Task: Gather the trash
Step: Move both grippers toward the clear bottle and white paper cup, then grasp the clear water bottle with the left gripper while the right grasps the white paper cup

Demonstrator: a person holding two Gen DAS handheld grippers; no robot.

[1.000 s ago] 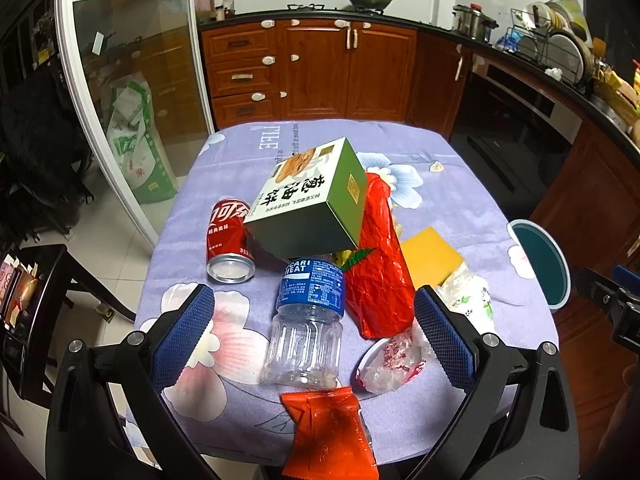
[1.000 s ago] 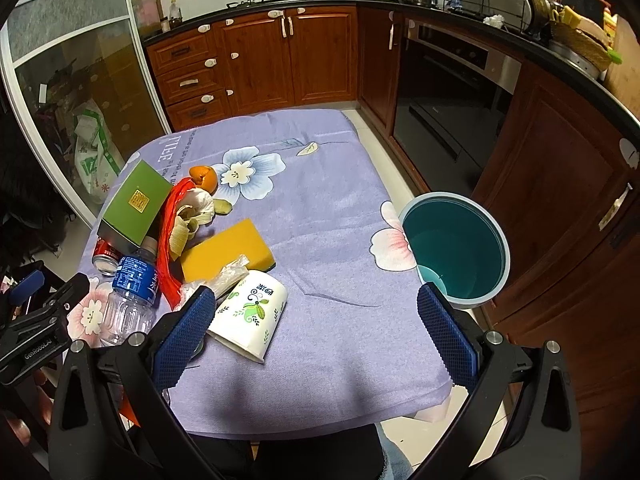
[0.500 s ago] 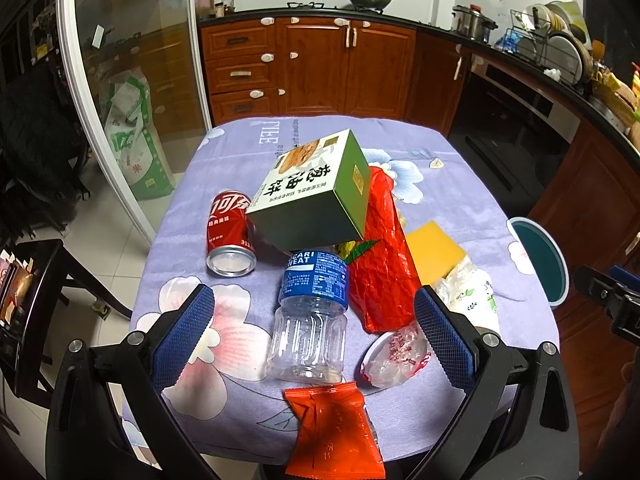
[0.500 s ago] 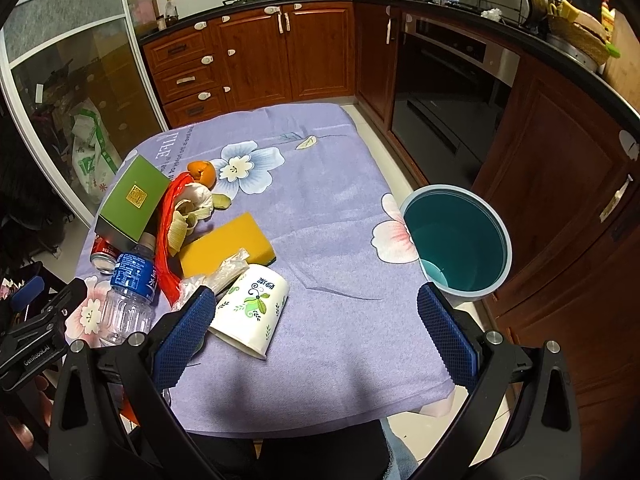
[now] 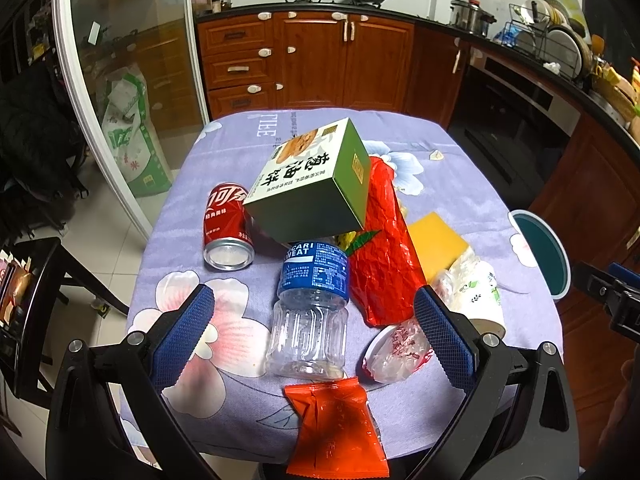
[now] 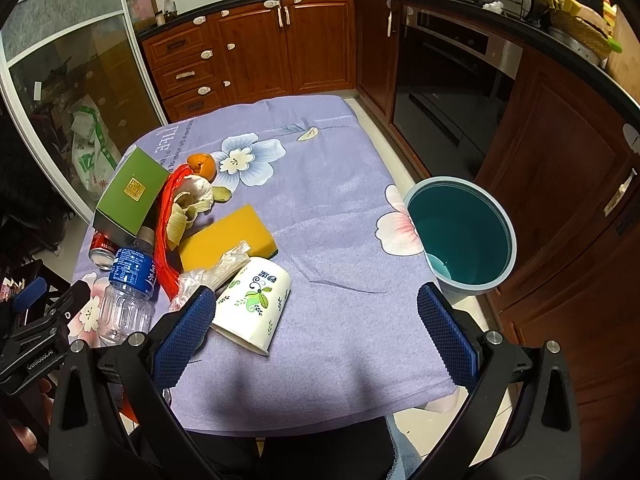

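Trash lies heaped on the table's (image 6: 328,216) left half: a clear bottle (image 5: 310,312) on its side, a red can (image 5: 228,222), a green box (image 5: 316,184) tilted on top. The left gripper (image 5: 316,336) hovers over the bottle, jaws spread wide, empty. The right gripper (image 6: 316,332), equally spread, hangs above the near edge beside a paper cup (image 6: 256,308); a teal bin (image 6: 460,236) stands off the table's right side.

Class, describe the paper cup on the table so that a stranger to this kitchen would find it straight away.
Start at the lilac flowered tablecloth and go to the heap of rubbish on its left half. At the heap's near right edge, just in front of the yellow sponge, lies the paper cup. Alone there, it is white with green leaf prints, on its side.
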